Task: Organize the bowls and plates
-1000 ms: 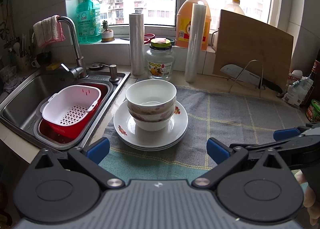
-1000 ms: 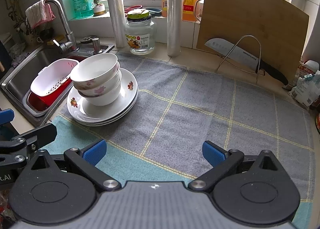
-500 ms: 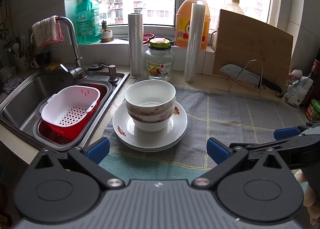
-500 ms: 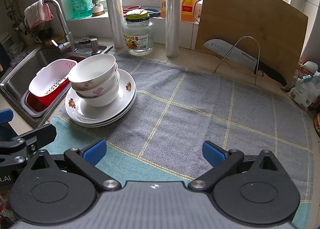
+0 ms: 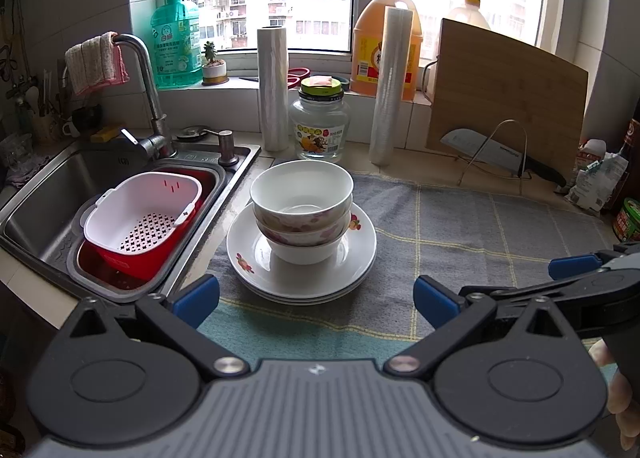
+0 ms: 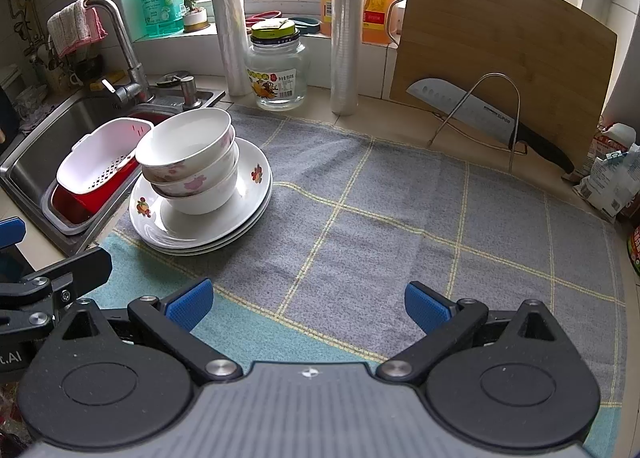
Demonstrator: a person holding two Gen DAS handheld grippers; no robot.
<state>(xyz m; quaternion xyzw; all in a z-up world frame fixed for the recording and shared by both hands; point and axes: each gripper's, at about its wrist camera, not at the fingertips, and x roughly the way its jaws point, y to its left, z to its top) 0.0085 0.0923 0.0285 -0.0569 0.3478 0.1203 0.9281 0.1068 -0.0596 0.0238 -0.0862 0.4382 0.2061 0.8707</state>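
Three bowls (image 5: pixel 302 210), nested one inside another, standing upright on a short stack of plates (image 5: pixel 300 272) with small fruit prints on the rim. Resting together on the left part of a grey checked cloth (image 6: pixel 400 218), close to the edge nearest the sink (image 5: pixel 48 194). In the sink basin, a white colander (image 5: pixel 140 214) sitting tilted inside a red tub (image 5: pixel 132 262).

Left gripper (image 5: pixel 316 294) held low over the near, teal edge of the cloth, blue pads spread wide with nothing between them, aimed straight at the dish stack but well short of it. Right gripper (image 6: pixel 308 302) likewise spread wide and empty, over the cloth's bare middle, with the stack off to its left (its blue-tipped side also showing at the right edge of the left wrist view).

Behind the stack, along the back of the counter: a roll of plastic bags (image 5: pixel 272 88), a glass jar (image 5: pixel 320 122) with a yellow-green lid, and a taller roll of film (image 5: pixel 390 84). Farther right, a wooden cutting board (image 6: pixel 500 50) leaning against the wall, with a knife (image 6: pixel 480 118) propped on a wire stand (image 6: pixel 496 114) before it. On the sill, a green soap bottle (image 5: pixel 176 46) and an orange jug (image 5: pixel 386 42). Over the tap (image 5: pixel 140 78), a folded rag (image 5: pixel 96 62).
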